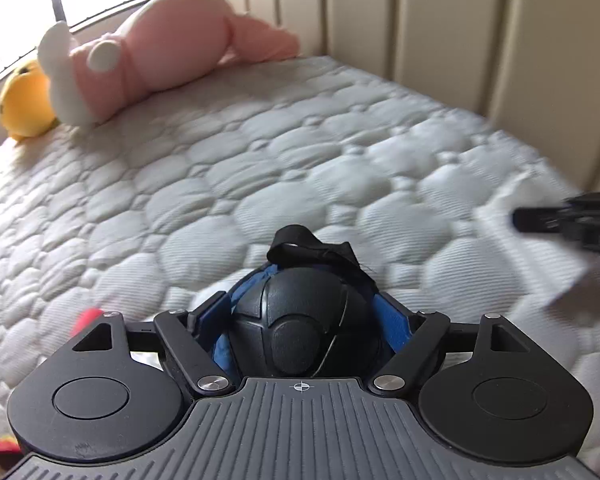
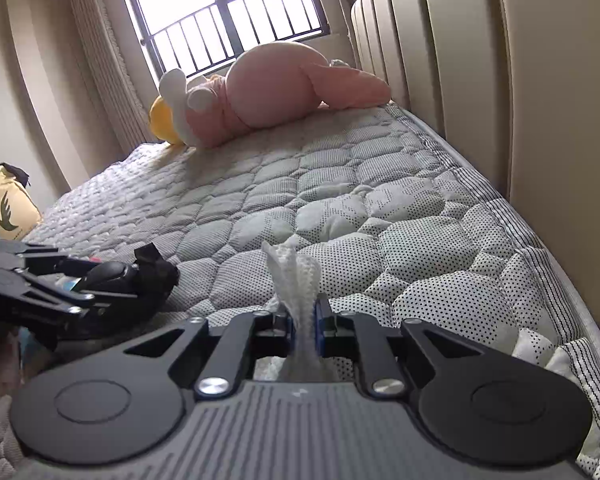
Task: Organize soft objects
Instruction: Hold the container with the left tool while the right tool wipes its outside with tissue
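Observation:
My left gripper [image 1: 305, 280] has its blue pads against both sides of a black ball [image 1: 300, 332] with a black fabric strap on top, held low over the quilted mattress [image 1: 220, 168]. In the right wrist view this left gripper [image 2: 140, 280] shows at the left with the dark ball [image 2: 110, 274]. My right gripper [image 2: 302, 308] is shut on a crumpled white cloth [image 2: 296, 276] that sticks up between its fingers. In the left wrist view the right gripper [image 1: 520, 216] comes in blurred from the right with the white cloth [image 1: 532, 256]. A big pink plush [image 2: 276, 92] lies at the far end.
A yellow plush [image 2: 160, 120] sits beside the pink one under the barred window [image 2: 228, 20]. The padded beige headboard [image 2: 480, 80] runs along the mattress's right side. A yellow bag [image 2: 0, 208] stands off the left edge. Something red [image 1: 88, 316] lies left of my left gripper.

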Tool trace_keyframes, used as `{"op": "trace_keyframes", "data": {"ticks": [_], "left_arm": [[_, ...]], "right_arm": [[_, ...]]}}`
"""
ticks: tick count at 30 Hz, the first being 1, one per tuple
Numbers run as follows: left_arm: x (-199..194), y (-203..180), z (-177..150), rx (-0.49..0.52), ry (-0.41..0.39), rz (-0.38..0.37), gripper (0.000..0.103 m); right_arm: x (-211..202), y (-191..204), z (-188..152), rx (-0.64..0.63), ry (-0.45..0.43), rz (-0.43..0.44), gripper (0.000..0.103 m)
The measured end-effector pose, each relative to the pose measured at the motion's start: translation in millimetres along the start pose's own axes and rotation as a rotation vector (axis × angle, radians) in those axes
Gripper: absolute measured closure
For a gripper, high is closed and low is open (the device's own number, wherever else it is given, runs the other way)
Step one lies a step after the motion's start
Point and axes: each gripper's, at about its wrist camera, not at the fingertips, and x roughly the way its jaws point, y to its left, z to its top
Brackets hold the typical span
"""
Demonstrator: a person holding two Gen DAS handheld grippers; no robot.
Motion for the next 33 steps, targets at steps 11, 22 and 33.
{"op": "trace_keyframes", "data": {"ticks": [11,22,33], "left_arm": [[-41,-81,-59,0.084,-0.121,-0.091,0.014],[-95,-24,-105,-0.204,-0.136,-0.01,0.005],[-78,-73,-110,0.138,-0.125,-0.036,0.004]], "right_arm": [[-59,24,17,-0.004,-0.116,0.098,0.093],[-36,102,-29,-0.234,0.074,0.308,0.093],[-43,32,-32,-0.173,0.078,0.008,0.093]]}}
